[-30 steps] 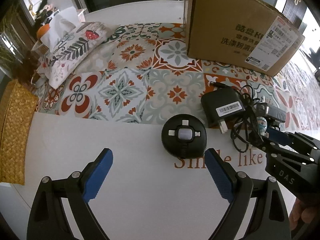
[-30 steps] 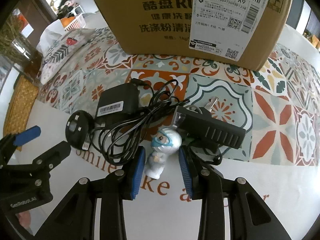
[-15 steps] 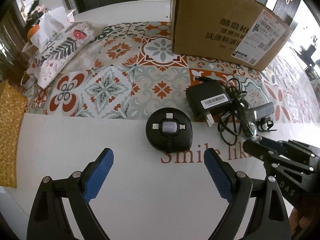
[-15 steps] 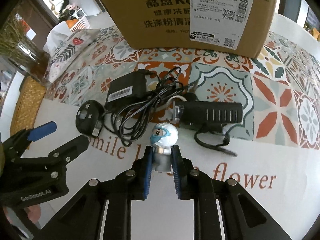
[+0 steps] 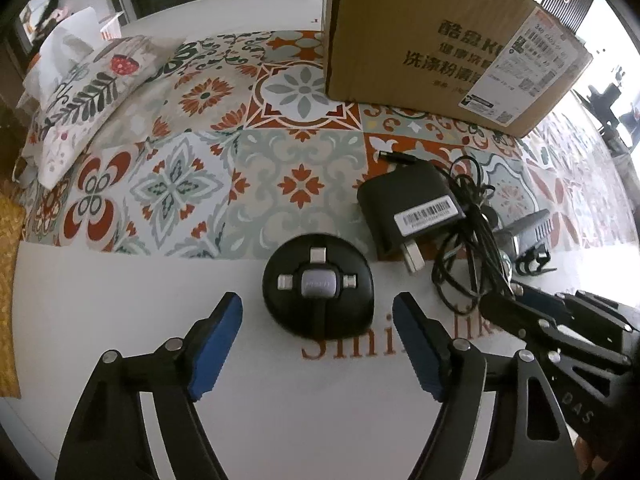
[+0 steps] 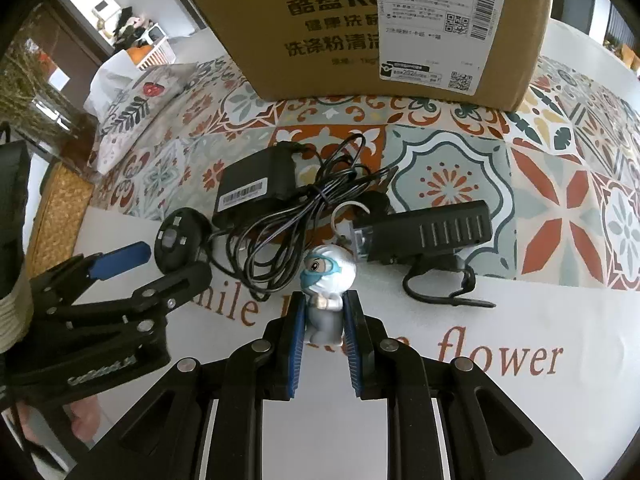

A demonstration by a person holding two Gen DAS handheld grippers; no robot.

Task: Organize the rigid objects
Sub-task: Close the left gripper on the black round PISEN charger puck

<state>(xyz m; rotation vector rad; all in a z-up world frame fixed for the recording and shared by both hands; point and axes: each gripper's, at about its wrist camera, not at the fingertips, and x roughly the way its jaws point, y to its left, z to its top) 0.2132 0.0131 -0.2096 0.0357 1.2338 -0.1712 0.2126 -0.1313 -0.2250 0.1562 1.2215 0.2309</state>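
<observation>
Tongs on the right side (image 6: 323,312) are clamping the little white figurine (image 6: 326,292) around its body, blue pads pressing on both flanks, and it's standing upright right at the near edge of the tangled black cable (image 6: 296,216). Using that cable as the reference: the black charger with the barcode sticker (image 6: 256,186) is sitting just to its left and touching it, the black vented adapter (image 6: 432,232) is lying just to its right, and the big cardboard box (image 6: 384,24) is sitting well behind it on the patterned cloth (image 6: 560,184). The round black multi-plug puck (image 5: 318,284) is lying left of the cable on the white counter (image 5: 120,300), and the left tongs (image 5: 318,316) are hanging wide apart around its near side, not touching it. A floral cushion (image 5: 84,96) is sitting far off to the cable's left.
</observation>
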